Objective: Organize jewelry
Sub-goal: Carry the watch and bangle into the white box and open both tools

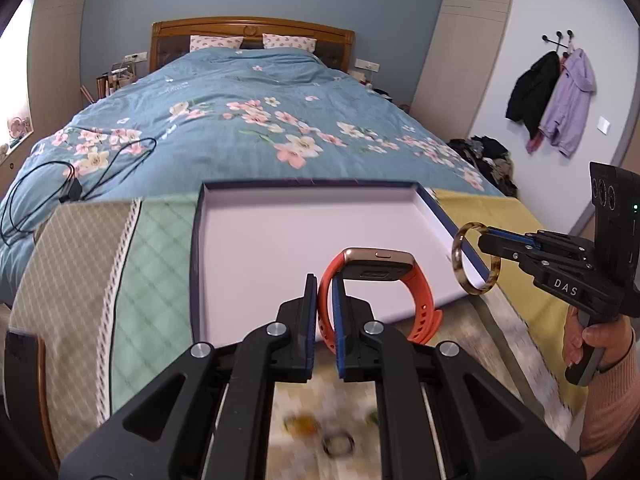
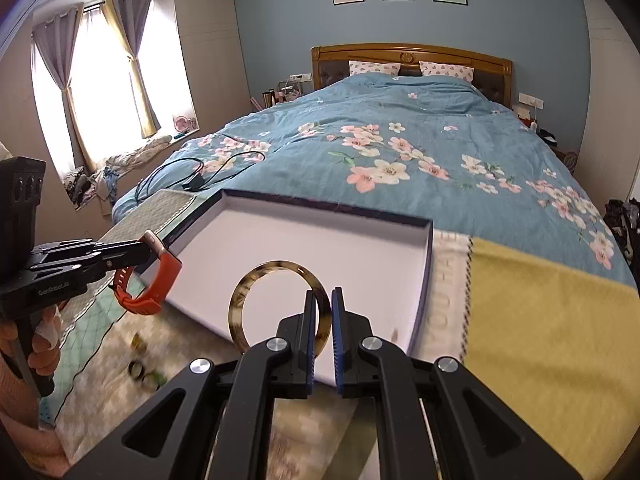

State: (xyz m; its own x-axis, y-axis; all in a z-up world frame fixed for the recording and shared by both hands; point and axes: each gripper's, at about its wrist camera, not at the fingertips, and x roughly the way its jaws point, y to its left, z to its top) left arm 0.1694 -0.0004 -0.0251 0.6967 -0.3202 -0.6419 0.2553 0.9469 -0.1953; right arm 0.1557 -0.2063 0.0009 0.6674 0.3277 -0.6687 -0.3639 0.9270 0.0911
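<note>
My left gripper [image 1: 324,284] is shut on the strap of an orange watch [image 1: 416,296] with a rose-gold case, held above the near edge of a white-lined, dark-rimmed box [image 1: 224,240]. My right gripper [image 2: 324,298] is shut on a tortoiseshell bangle [image 2: 240,300], held above the box's [image 2: 420,280] near part. The right gripper [image 1: 486,236] with the bangle [image 1: 458,256] also shows at the right of the left wrist view. The left gripper [image 2: 150,250] with the watch [image 2: 160,280] shows at the left of the right wrist view.
The box lies on a patchwork cloth [image 1: 120,264] of beige, green and yellow [image 2: 540,320] at the foot of a blue floral bed [image 1: 248,120]. Small rings [image 2: 138,370] lie blurred on the cloth below. A black cable [image 1: 60,184] lies on the bed.
</note>
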